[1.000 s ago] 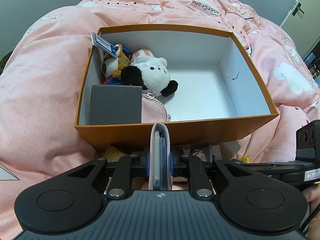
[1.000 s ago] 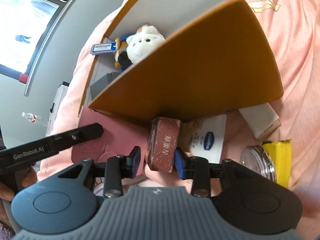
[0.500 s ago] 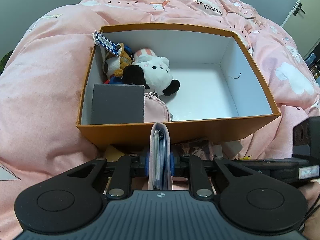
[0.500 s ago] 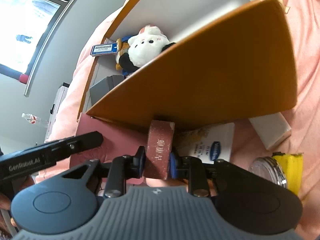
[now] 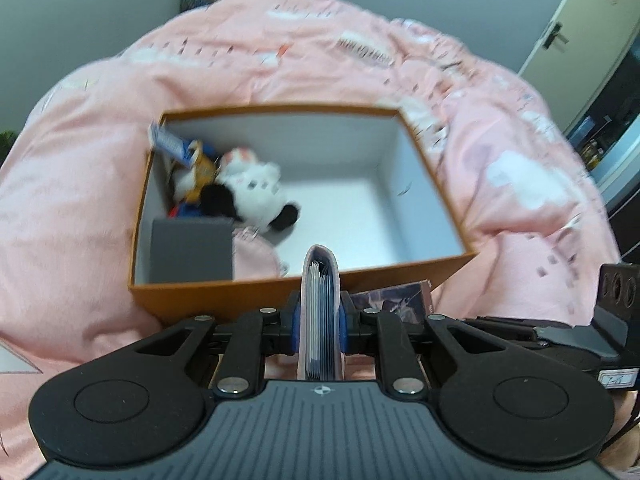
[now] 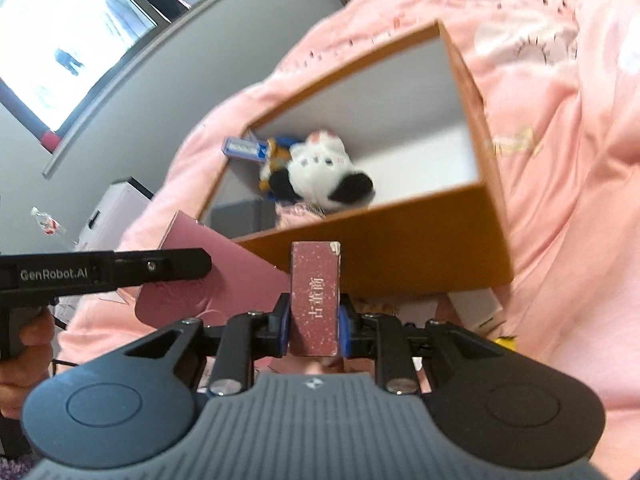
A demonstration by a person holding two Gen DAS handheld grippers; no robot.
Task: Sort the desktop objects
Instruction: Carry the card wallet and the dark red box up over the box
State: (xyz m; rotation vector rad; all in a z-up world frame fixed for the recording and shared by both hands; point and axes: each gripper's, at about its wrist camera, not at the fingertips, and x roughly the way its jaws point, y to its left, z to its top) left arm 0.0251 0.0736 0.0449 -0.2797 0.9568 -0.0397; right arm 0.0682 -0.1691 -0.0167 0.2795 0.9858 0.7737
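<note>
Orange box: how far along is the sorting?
Done: the orange box already holds a panda plush, a grey box, a pink pouch and a tagged toy. In hand: left gripper is shut on a pink card holder; right gripper is shut on a red box. Left: a white box and other items beside the box.
</note>
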